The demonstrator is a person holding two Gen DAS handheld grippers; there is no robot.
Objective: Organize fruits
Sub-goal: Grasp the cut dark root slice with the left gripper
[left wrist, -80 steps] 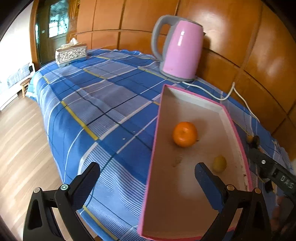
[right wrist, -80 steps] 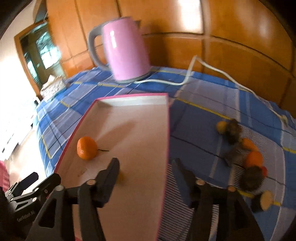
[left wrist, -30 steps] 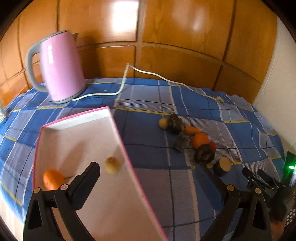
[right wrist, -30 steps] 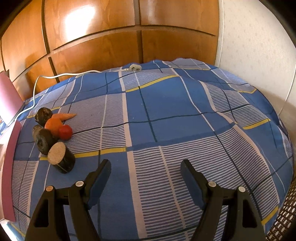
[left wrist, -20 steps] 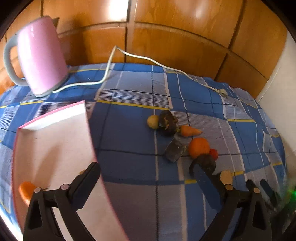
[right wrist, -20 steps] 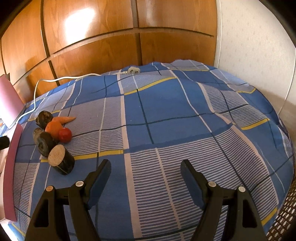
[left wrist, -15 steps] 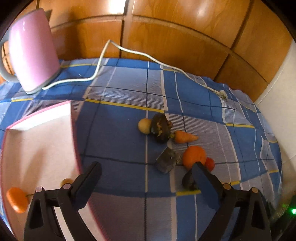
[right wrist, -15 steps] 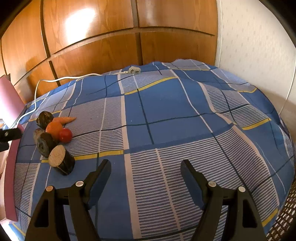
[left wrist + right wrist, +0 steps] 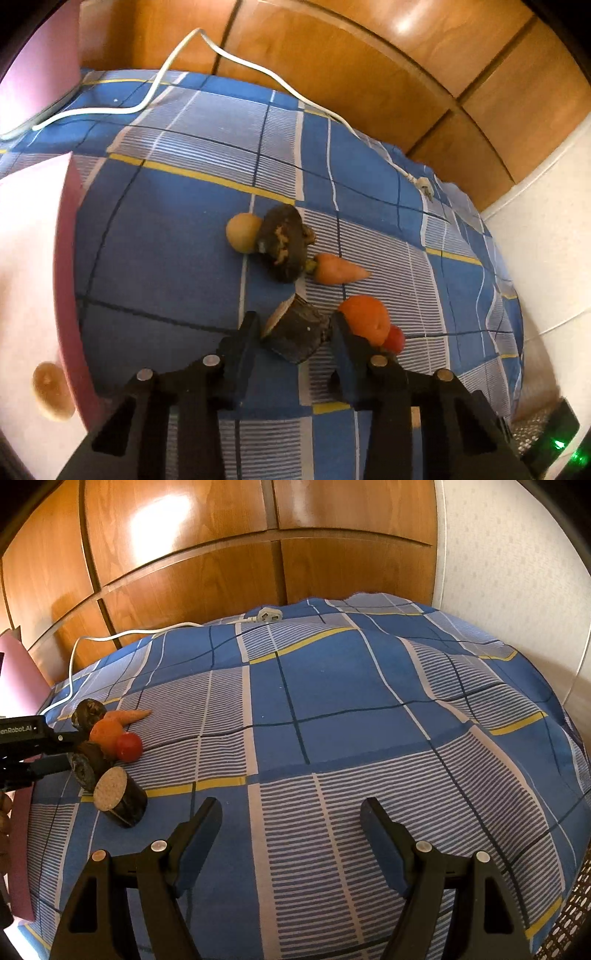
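Observation:
My left gripper (image 9: 294, 325) is down in the pile of produce on the blue checked cloth. Its jaws are closing, and both pads touch a dark-skinned chunk with a pale cut face (image 9: 299, 334). Around it lie a yellow round fruit (image 9: 243, 233), a dark lumpy piece (image 9: 284, 247), a carrot (image 9: 338, 273), an orange (image 9: 364, 317) and a small red fruit (image 9: 394, 338). The pink tray (image 9: 68, 258) at the left holds a yellowish fruit (image 9: 51, 391). My right gripper (image 9: 291, 812) hangs open over bare cloth, to the right of the pile and a cut dark cylinder (image 9: 120, 801).
A pink kettle (image 9: 37, 55) stands at the back left. Its white cord (image 9: 258, 70) runs along the wood-panelled wall to a plug (image 9: 267, 614). The cloth drops away at the right near a white wall.
My left gripper swung from over the tray to the pile, came down, and its jaws closed from wide apart onto the dark chunk. The right gripper stayed still.

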